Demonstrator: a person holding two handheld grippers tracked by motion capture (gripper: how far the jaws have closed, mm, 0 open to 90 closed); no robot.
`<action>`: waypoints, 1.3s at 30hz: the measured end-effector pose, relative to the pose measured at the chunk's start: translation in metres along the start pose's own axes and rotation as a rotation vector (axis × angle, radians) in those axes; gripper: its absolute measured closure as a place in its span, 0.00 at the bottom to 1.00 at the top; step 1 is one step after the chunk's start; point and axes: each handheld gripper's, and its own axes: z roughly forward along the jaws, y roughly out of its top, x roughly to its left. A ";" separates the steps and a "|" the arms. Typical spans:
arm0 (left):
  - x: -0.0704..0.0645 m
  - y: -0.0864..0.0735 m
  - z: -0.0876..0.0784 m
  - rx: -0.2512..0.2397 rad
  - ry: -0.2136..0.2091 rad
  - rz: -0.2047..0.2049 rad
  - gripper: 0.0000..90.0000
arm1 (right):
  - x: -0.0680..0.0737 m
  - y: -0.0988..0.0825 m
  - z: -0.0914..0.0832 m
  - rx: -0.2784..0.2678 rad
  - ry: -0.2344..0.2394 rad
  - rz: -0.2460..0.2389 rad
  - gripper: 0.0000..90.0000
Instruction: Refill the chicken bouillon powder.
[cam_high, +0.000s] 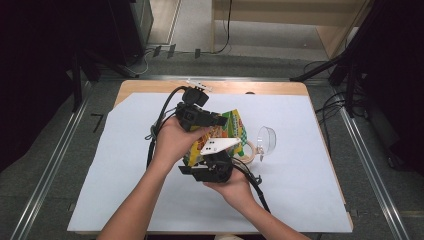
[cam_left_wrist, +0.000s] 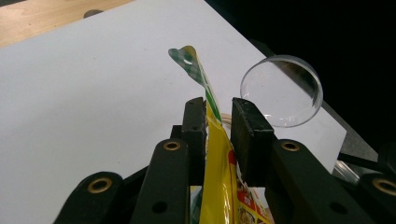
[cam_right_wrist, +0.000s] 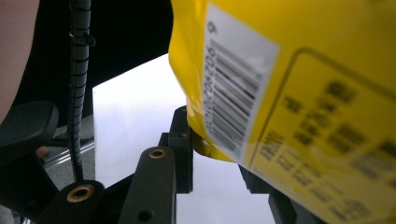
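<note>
A yellow snack bag (cam_high: 231, 131) with a green checked top is held up above the white sheet (cam_high: 300, 195) between both grippers. My left gripper (cam_high: 219, 121) comes in from the left and is shut on the bag's upper part. In the left gripper view the bag (cam_left_wrist: 219, 158) runs edge-on between the two black jaws of that gripper (cam_left_wrist: 217, 130). My right gripper (cam_high: 212, 152) reaches up from below and is shut on the bag's lower corner. In the right gripper view the barcode side of the bag (cam_right_wrist: 280, 93) hides most of the right jaw of that gripper (cam_right_wrist: 215, 149).
A clear plastic bowl (cam_high: 267, 140) (cam_left_wrist: 282, 91) lies tilted on the sheet just right of the bag. A pale ring-shaped item (cam_high: 246, 150) sits beside it. Bare wood of the table (cam_high: 225, 87) shows along the far edge. Cables trail from both grippers.
</note>
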 end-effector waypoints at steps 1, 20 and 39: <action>-0.001 0.000 0.000 -0.002 0.001 0.000 0.84 | 0.000 0.000 0.000 0.000 0.000 -0.001 0.79; 0.002 0.000 -0.004 -0.004 -0.001 0.003 0.84 | 0.002 0.004 0.001 -0.006 0.017 -0.001 0.79; -0.001 0.004 0.001 0.001 -0.007 0.011 0.84 | -0.001 0.003 -0.003 -0.006 0.009 0.006 0.79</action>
